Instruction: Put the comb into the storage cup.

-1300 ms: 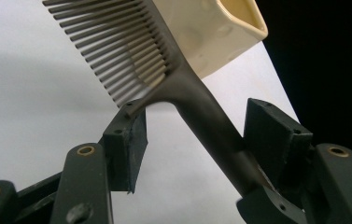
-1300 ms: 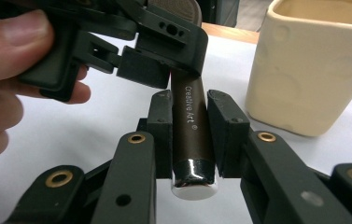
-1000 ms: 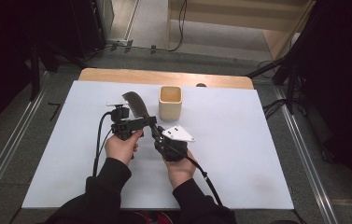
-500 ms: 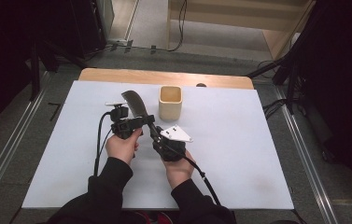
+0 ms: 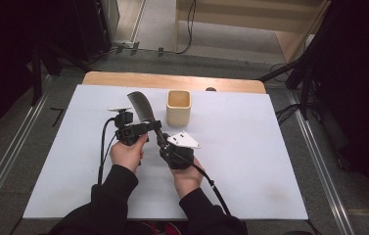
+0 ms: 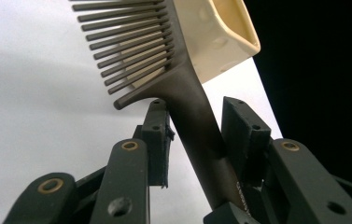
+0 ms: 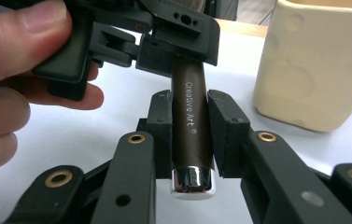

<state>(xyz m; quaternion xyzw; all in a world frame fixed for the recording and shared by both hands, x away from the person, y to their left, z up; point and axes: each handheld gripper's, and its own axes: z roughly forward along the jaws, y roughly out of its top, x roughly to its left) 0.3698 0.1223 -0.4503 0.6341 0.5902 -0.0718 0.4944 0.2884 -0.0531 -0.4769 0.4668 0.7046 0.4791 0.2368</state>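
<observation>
At the left of the high view, the person's left hand (image 5: 127, 152) holds the left gripper (image 5: 145, 128) above the white table (image 5: 250, 161), its cable looping down beside the wrist. In the left gripper view its jaws stand narrowly apart around the handle of the comb (image 6: 183, 88): a gap shows between the left pad and the handle, and whether the right pad touches it I cannot tell.

The comb is dark brown-grey, with a long row of straight, evenly spaced teeth on a wide head that narrows into a round handle. In the high view the comb (image 5: 143, 108) rises at a slant above the table, head up and away from the person, between the two grippers and just left of the cup. The right gripper view shows the handle printed "Creative Art" in pale letters and ending in a shiny metal cap.

The right gripper (image 7: 188, 123) is clamped on that lower handle, both pads pressed to its sides just above the cap; the right hand (image 5: 188, 177) holds it.

Further right stands the cream square cup (image 5: 178, 107), upright on the table, with shallow round dimples in its walls.
</observation>
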